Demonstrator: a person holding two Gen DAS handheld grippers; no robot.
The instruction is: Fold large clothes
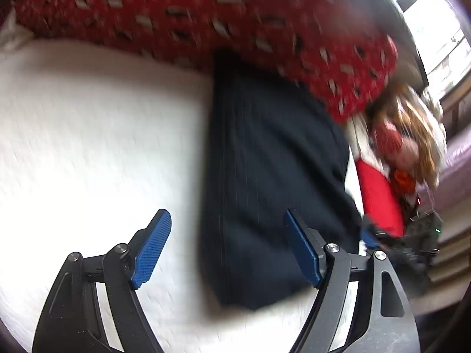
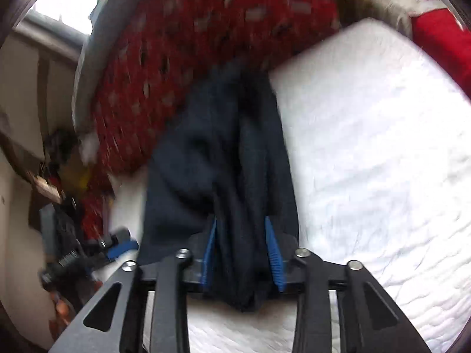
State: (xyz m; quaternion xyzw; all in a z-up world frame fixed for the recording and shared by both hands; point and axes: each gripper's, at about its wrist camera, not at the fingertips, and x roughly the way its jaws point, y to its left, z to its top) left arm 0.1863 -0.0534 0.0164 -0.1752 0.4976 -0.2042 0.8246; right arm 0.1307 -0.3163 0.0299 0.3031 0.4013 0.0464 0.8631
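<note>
Across lower frame: white quilted bed cover (image 1: 88, 135). Upper frame: red patterned blanket (image 1: 206, 14). Centre: dark navy garment (image 1: 273, 161), soft, limp, probably light; best taken at hem corners. Right gripper (image 2: 242, 253) clamped on bunched cloth. Left gripper (image 1: 226, 250) spread wide, holding nothing.

L hand-held gripper (image 1: 228, 245) is hanging w/ jaws spread wide, blue pads (image 1: 151, 250) apart, nothing between them. R hand-held gripper (image 2: 240, 253) is pinching dark cloth (image 2: 223, 158), pads (image 2: 272, 253) pressing a bunched fold from both sides.
</note>
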